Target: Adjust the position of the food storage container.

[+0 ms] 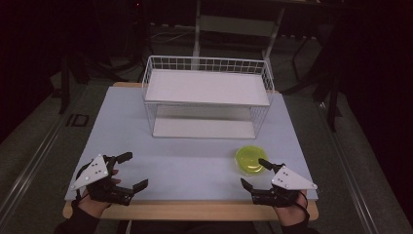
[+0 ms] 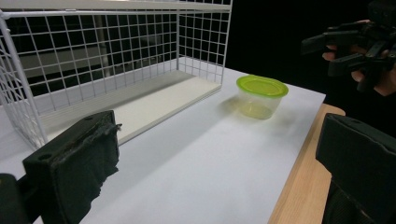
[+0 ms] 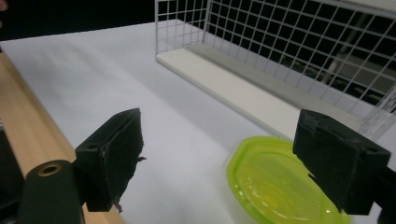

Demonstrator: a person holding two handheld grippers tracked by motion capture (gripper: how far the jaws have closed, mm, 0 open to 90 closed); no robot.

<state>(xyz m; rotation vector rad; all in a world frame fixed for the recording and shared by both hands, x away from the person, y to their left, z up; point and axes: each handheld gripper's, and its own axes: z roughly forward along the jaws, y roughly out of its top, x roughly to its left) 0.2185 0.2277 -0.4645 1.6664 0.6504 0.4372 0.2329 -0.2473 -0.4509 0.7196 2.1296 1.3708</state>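
Black padded jaws at far left: left gripper (image 1: 127, 171), spread wide, nothing between them, hovering over the near-left corner of the white table mat (image 1: 185, 161). Plenty of bare mat ahead of it, up to the white wire rack (image 1: 207, 97) at the back centre, open at the front with a low shelf board inside. Further right, a small clear tub with a yellow-green lid (image 1: 250, 159), standing upright on the mat, near the front-right corner and well apart from the rack. At far right, right gripper (image 1: 253, 173), also wide open and empty, one jaw tip just beside the tub's near rim, the other out over bare mat; seen along its own jaws, the lid (image 3: 280, 186) low between them but not touched.

Likely risks: a light tub pushed or tipped by one jaw arriving first, or squeezed crooked on the rounded wall and slipping out. Wooden table edge (image 1: 195, 210) close behind both hands, so little room for backing off; right edge of the mat close by the tub, so a sideways shove might send it off.
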